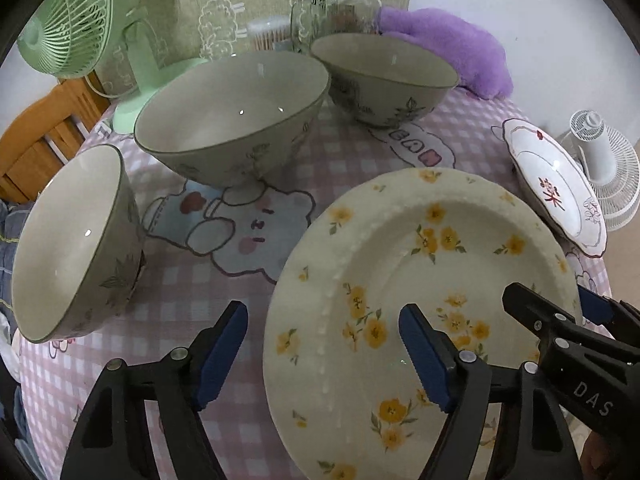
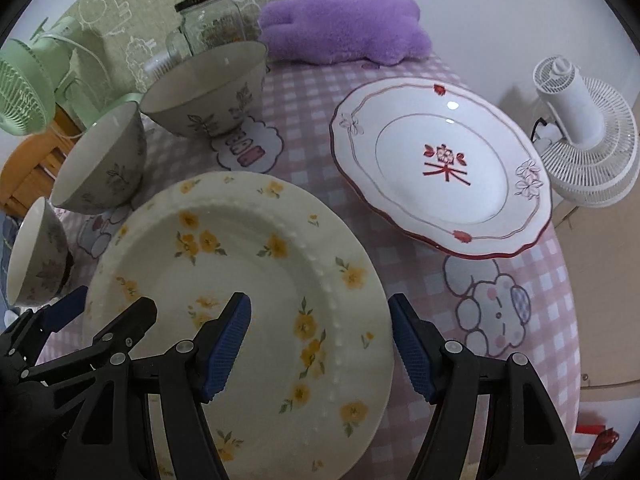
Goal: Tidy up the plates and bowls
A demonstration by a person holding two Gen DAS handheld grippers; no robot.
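Checked pink tablecloth (image 2: 400, 272), lower frame: yellow-flowered plate (image 2: 248, 280) flat, straddled at opposite rims by left gripper (image 1: 322, 356) and right gripper (image 2: 320, 344), both wide, nothing gripped, likely for a two-sided lift. Upper left: three bowls (image 1: 236, 116) unstacked. Right: red-trimmed plate (image 2: 440, 168).

Checked tablecloth (image 2: 400, 264) bears three bowls (image 1: 236, 120), two plates (image 2: 444, 164).

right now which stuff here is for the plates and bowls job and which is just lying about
For the job: yellow-flower plate, red-rimmed plate, three bowls.

Lying about: green fan, white fan, glass jar, purple plush.
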